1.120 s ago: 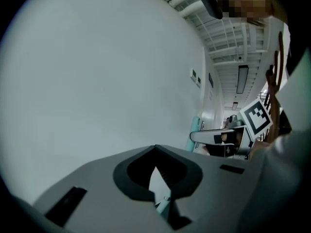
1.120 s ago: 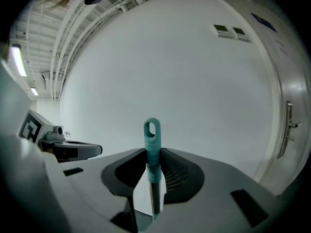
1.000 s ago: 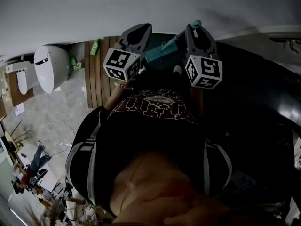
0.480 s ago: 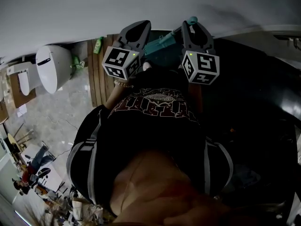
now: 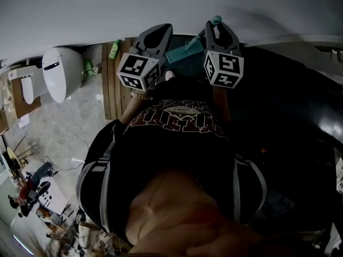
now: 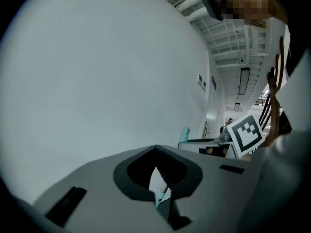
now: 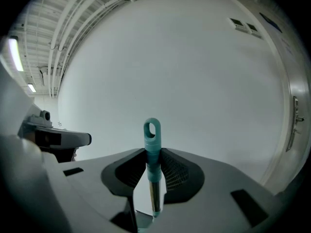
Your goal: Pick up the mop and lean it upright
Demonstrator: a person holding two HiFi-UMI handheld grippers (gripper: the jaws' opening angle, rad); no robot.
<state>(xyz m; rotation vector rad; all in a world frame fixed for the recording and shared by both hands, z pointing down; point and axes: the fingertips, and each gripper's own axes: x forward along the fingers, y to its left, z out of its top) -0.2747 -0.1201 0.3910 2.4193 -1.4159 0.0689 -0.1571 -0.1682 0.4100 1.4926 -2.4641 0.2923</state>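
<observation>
The mop has a metal shaft with a teal grip and a hanging loop (image 7: 151, 130); it stands upright against the white wall. My right gripper (image 7: 152, 176) is shut on the shaft just below the loop. In the head view the right gripper (image 5: 218, 30) is close to the wall, with the loop (image 5: 215, 20) poking out past it and the teal lower part of the mop (image 5: 185, 51) showing below. My left gripper (image 5: 154, 36) hangs beside it to the left, jaws together and holding nothing. A sliver of the mop (image 6: 161, 194) shows through the left gripper (image 6: 156, 171).
A white toilet (image 5: 59, 74) stands at the left on pale stone floor. A strip of wooden planks (image 5: 110, 90) runs along the wall (image 5: 161, 4), with a green bottle (image 5: 113, 51) at its far end. My own body fills the lower middle; the right side is dark.
The right gripper has shifted slightly left and toward the wall, carrying the mop's top with it. The left gripper has barely moved.
</observation>
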